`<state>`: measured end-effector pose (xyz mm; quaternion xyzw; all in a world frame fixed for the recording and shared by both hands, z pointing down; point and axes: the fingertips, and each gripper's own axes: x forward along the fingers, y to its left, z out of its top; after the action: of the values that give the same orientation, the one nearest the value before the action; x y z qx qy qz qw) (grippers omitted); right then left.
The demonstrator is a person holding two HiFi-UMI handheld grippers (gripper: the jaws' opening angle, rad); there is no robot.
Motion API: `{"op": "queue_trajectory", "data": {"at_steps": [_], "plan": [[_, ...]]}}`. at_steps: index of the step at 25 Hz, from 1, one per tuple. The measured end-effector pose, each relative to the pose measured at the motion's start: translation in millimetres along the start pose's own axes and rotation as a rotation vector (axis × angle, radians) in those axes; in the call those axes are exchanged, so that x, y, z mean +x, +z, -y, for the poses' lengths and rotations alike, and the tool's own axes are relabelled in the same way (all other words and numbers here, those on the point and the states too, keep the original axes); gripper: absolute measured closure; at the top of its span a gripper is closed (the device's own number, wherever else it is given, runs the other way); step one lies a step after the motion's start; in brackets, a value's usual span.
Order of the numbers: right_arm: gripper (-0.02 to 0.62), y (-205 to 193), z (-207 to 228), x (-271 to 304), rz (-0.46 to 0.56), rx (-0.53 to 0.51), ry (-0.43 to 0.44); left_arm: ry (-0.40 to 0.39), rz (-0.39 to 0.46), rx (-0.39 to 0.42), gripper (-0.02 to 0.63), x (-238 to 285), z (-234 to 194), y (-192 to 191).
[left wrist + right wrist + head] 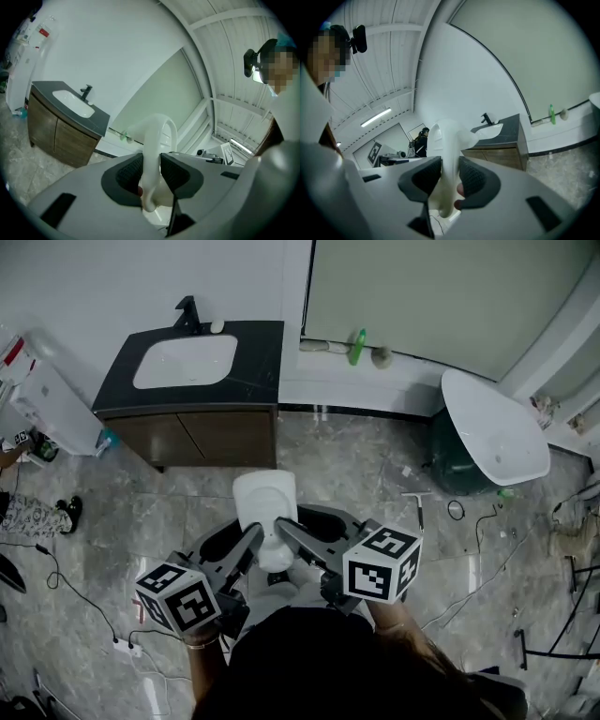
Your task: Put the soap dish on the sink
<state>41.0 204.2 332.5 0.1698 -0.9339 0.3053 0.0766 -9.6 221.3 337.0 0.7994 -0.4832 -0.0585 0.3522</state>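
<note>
soap dish (265, 501) — looks stiff, glossy, likely slippery and breakable | hold: opposite rims | left gripper (151, 169) and right gripper (450, 178) — both clamped on it

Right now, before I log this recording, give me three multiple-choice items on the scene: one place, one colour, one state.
1. Where is the soap dish?
A. on the vanity countertop
B. between the left gripper and the right gripper, above the floor
C. inside the bathtub

2. What colour is the bottle on the ledge?
A. red
B. green
C. blue

3. How do the right gripper's jaws stand?
A. shut on the soap dish
B. open and empty
C. shut on nothing

Answers:
1 B: the head view shows the white dish clamped from both sides over the marble floor.
2 B: the bottle is bright green against the white ledge.
3 A: the right gripper view shows both pads pressing the dish's rim.
</note>
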Motion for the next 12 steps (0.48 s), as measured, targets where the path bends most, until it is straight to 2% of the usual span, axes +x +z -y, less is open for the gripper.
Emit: {"op": "queue_trajectory", "data": {"at_steps": [6,12], "plan": [[0.469,2.4,12.6,19.5,-0.006,0.012,-0.033,-0.010,-0.023,-0.007,0.482,9.1,-21.0,8.1],[0.469,40.3,52.6,73.7,-0.014,0.047,-0.062,-0.025,-0.052,-0.040,0.482,46.5,-71.7,54.5]]}}
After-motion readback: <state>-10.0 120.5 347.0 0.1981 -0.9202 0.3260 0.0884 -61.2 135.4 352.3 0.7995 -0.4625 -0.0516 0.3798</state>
